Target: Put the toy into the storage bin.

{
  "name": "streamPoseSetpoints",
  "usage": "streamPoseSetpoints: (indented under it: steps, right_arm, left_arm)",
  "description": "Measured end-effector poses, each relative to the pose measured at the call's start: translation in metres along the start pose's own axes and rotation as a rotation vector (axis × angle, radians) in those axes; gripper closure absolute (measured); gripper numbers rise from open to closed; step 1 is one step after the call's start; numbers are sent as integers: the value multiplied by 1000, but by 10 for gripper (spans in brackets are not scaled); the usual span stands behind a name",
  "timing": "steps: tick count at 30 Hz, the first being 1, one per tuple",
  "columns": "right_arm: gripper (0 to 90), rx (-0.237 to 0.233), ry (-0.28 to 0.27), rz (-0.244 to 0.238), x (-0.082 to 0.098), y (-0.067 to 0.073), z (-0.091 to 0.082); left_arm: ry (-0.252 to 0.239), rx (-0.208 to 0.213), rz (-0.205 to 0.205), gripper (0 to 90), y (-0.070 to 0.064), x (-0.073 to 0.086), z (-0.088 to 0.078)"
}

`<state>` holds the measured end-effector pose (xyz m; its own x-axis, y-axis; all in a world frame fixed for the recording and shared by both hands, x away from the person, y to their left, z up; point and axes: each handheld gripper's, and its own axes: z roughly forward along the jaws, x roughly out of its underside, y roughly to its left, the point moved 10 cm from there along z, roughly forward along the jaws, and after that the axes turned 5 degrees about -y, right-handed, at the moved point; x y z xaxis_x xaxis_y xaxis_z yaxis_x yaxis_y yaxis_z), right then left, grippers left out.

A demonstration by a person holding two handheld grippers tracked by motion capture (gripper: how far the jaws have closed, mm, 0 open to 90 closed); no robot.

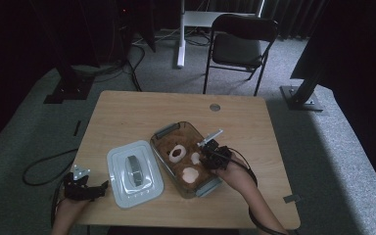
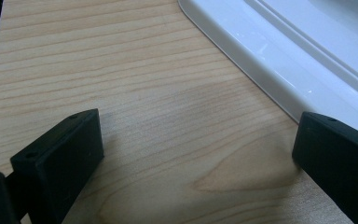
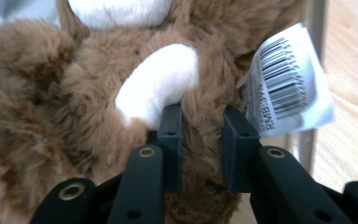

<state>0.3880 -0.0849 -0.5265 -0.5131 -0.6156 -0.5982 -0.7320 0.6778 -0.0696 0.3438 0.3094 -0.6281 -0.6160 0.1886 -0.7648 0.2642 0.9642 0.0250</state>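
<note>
Two black jaws of the right gripper (image 3: 200,135) pinch a fold of brown fur on a plush toy (image 3: 51,130), the pads pressed into the pile with a narrow ridge of fabric squeezed between them. A white patch (image 3: 156,84) of the toy sits just left of the left jaw, touching it. Another white patch (image 3: 116,11) shows at the top edge. A white paper tag (image 3: 286,79) printed with a barcode hangs just right of the jaws. Light wooden tabletop (image 3: 352,88) lies at the far right.
</note>
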Motion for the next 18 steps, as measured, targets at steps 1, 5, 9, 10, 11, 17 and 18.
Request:
streamPoseSetpoints:
  steps: [1, 5, 9, 10, 11, 17, 18]
  right_arm:
    - [686, 5, -9, 2, 0, -1, -3]
    - [613, -41, -105, 40, -7, -2, -24]
    - [572, -76, -220, 94, -12, -3, -56]
    - [567, -97, -242, 95, -13, 0, -64]
    - [566, -116, -261, 95, -14, 5, -70]
    - [554, -242, -291, 59, -12, 44, -80]
    - [553, -243, -279, 47, -11, 49, -76]
  left_arm:
    - [1, 0, 1, 25, 0, 0, 0]
    - [-1, 0, -1, 25, 0, 0, 0]
    - [-1, 0, -2, 25, 0, 0, 0]
    - [0, 0, -3, 25, 0, 0, 0]
    - [1, 0, -1, 25, 0, 0, 0]
    - [0, 0, -1, 25, 0, 0, 0]
    - [1, 0, -2, 25, 0, 0, 0]
